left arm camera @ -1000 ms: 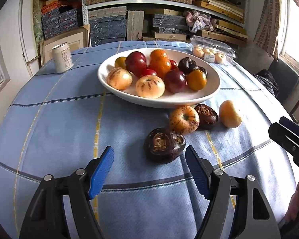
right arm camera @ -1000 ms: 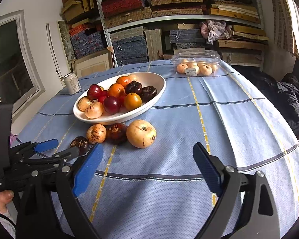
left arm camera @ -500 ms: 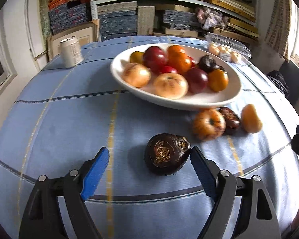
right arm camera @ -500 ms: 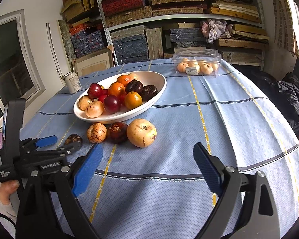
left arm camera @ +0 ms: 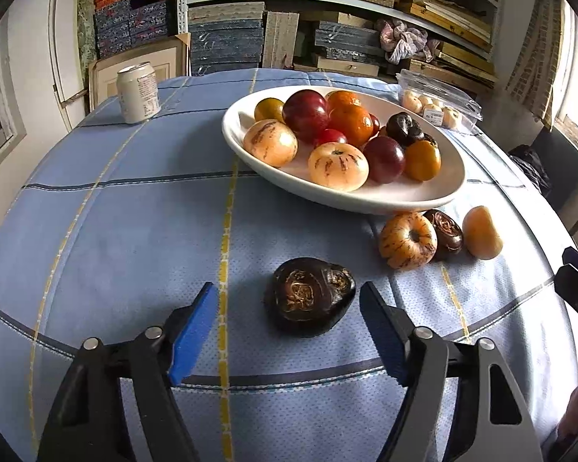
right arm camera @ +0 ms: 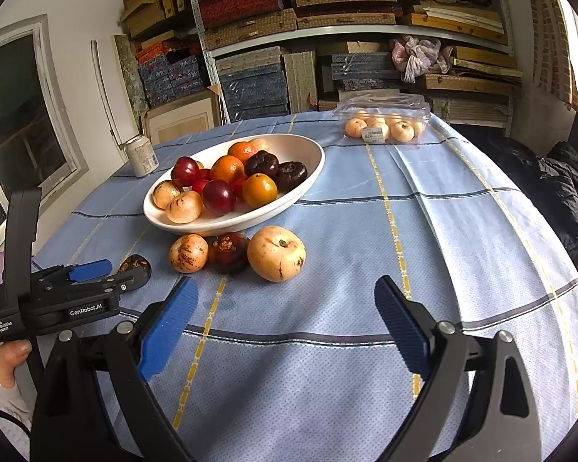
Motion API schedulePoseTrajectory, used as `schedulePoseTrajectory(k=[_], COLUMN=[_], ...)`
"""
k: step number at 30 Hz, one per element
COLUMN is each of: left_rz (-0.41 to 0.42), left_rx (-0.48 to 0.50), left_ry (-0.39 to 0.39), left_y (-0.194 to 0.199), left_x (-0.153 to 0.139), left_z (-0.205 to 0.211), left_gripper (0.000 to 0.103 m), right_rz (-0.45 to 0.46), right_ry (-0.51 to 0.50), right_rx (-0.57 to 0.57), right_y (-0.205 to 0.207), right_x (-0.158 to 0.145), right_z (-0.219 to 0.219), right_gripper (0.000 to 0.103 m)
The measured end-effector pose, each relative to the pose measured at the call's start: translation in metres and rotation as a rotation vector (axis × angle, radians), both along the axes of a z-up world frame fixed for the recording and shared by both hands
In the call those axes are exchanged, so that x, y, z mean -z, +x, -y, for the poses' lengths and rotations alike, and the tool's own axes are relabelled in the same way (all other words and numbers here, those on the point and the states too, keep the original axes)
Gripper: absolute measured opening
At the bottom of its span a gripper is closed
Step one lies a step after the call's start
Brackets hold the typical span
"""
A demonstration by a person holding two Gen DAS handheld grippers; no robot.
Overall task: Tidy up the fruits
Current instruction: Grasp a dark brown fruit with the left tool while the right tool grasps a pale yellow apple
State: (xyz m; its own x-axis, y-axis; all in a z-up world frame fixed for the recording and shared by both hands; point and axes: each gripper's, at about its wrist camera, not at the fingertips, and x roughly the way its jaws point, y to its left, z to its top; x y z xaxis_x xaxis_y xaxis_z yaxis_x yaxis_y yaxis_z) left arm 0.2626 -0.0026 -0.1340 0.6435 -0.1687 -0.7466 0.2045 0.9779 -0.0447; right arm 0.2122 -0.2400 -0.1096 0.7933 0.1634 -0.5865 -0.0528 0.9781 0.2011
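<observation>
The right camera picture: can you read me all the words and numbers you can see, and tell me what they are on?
"GenRobot.AI": on the left hand-held gripper.
"Data Acquisition System": on the same gripper's body, small.
Sticker on the clear fruit box: too small to read.
Print on the can: too blurred to read.

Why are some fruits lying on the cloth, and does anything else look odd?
Four fruits lie loose on the tablecloth outside the white bowl: a dark one between the closing, not yet touching jaws of the left gripper, and three huddled by the bowl's rim. Nothing looks spilled or broken.
</observation>
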Motion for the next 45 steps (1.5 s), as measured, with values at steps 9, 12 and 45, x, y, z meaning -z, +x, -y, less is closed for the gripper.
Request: schedulePoseTrajectory(k=[9,12,45], left_rz=[-0.006,-0.001,0.027], left_rx=[0.047,0.048,0.035], left_ry=[0.006,-0.002,-0.01], left_y=[-0.001,-0.002,-0.005], left_x=[0.002,0.001,-0.01], left_z=[0.009,0.008,0.004], left_gripper=[0.048,0.047,0.048], right_rz=[-0.006,-0.007,-0.186], right_ry=[-0.009,-0.016,0.047], right_rx=[-0.012,-0.021,-0.074], right_y=[0.001,0.002,0.085], right_x=[0.003,0.004,0.033], right_z=[-0.004,-0.006,-0.008], right_gripper=[0.091,0.091,0.049])
